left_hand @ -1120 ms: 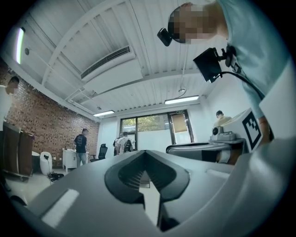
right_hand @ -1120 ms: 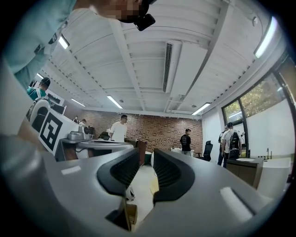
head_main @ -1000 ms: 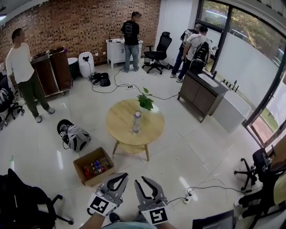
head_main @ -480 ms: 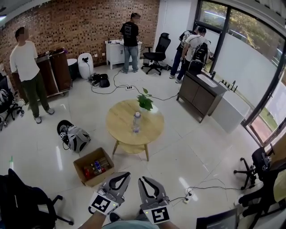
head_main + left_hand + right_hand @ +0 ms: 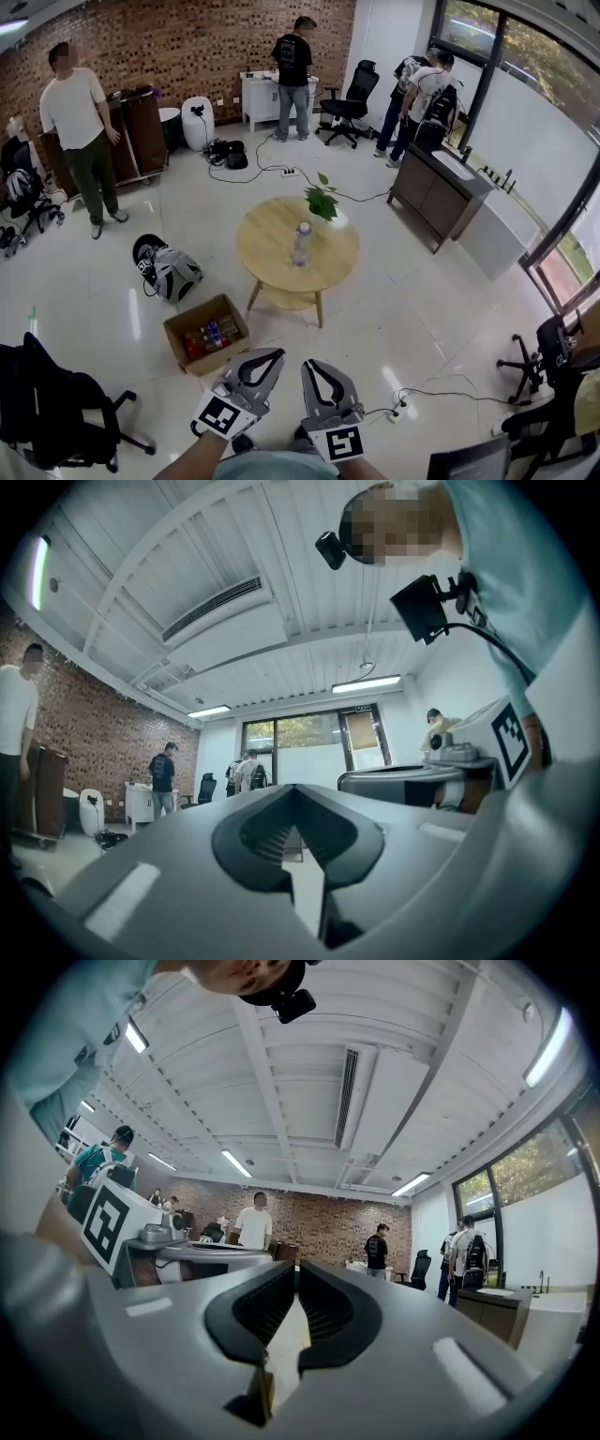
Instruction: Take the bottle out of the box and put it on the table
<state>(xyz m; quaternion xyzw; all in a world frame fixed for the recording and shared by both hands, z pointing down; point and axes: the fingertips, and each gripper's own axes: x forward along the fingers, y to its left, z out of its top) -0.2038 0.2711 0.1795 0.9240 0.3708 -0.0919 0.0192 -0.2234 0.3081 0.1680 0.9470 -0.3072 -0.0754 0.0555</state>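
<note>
An open cardboard box [image 5: 234, 352] sits on the floor left of centre, with several bottles [image 5: 208, 336] lying inside it. Beyond it stands a round wooden table [image 5: 272, 267] carrying one clear bottle [image 5: 301, 243] and a potted plant [image 5: 322, 202]. Both grippers are held low at the frame's bottom, short of the box and pointing toward it. My left gripper [image 5: 277, 354] [image 5: 295, 787] is shut and empty. My right gripper [image 5: 309, 364] [image 5: 296, 1265] has just been closing its jaws; they are shut with nothing between them.
A grey backpack [image 5: 167, 272] lies on the floor left of the table. A black office chair [image 5: 56, 403] stands at the lower left. A power strip with cable [image 5: 398, 412] lies at the lower right. People stand along the back wall and by a dark cabinet [image 5: 441, 192].
The right gripper's jaws have closed from a small gap to shut. The head view has shifted, so the table and box sit further right in the picture. Both grippers stay low.
</note>
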